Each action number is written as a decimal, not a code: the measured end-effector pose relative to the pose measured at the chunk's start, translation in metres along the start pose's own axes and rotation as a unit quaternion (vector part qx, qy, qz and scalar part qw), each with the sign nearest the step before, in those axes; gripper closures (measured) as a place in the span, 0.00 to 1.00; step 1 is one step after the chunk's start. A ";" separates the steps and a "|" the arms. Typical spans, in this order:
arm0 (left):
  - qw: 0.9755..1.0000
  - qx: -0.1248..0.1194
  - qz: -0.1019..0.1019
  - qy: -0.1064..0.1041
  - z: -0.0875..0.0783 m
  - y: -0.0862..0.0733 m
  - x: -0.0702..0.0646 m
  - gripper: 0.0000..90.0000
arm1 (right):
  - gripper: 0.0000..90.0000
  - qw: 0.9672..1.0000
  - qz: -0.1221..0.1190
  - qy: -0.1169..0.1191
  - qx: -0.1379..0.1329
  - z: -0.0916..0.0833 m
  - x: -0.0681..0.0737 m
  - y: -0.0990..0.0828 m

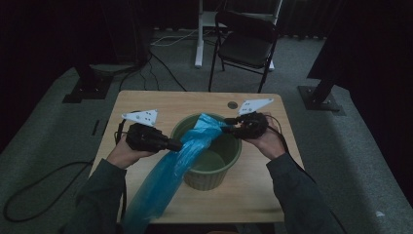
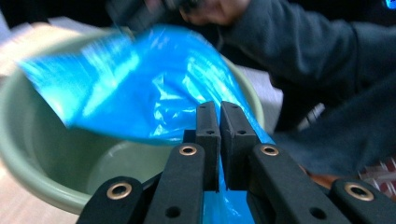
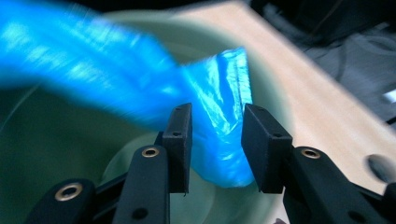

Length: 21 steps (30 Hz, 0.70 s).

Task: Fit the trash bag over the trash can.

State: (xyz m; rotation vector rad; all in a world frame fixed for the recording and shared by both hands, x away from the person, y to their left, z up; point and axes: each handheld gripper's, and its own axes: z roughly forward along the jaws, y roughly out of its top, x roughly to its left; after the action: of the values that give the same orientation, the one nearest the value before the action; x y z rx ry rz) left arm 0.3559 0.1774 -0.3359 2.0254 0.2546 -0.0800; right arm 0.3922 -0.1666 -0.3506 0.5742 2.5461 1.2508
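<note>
A blue plastic bag point(image 1: 190, 151) stretches across the mouth of a green round bin point(image 1: 207, 180) at the middle of the table. My left gripper point(image 1: 179, 145) is at the bin's left rim, shut on a fold of the bag point(image 2: 140, 88); its jaws point(image 2: 219, 121) stand almost together on the film. My right gripper point(image 1: 228, 123) is over the bin's far right rim and holds up the bag's upper end. In the right gripper view its jaws point(image 3: 215, 144) stand wider apart with a bunched fold of the bag point(image 3: 219, 116) pinched between them. The bag's lower end hangs over the table's near edge.
The bin stands on a wooden table point(image 1: 146, 102) with a small round hole point(image 1: 233, 105) at its far side. A black folding chair point(image 1: 246, 44) is behind the table. Cables point(image 1: 34, 190) run over the grey carpet at the left.
</note>
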 end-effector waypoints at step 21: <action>0.991 0.012 -0.047 0.123 0.049 0.020 0.024 0.91 | 0.57 0.999 -0.008 0.041 -0.031 -0.012 0.013 -0.001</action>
State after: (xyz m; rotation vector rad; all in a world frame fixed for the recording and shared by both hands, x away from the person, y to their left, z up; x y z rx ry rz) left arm 0.3863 0.1286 -0.3445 2.0462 0.5063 0.1088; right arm 0.3755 -0.1695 -0.3450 0.4991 2.5616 1.3692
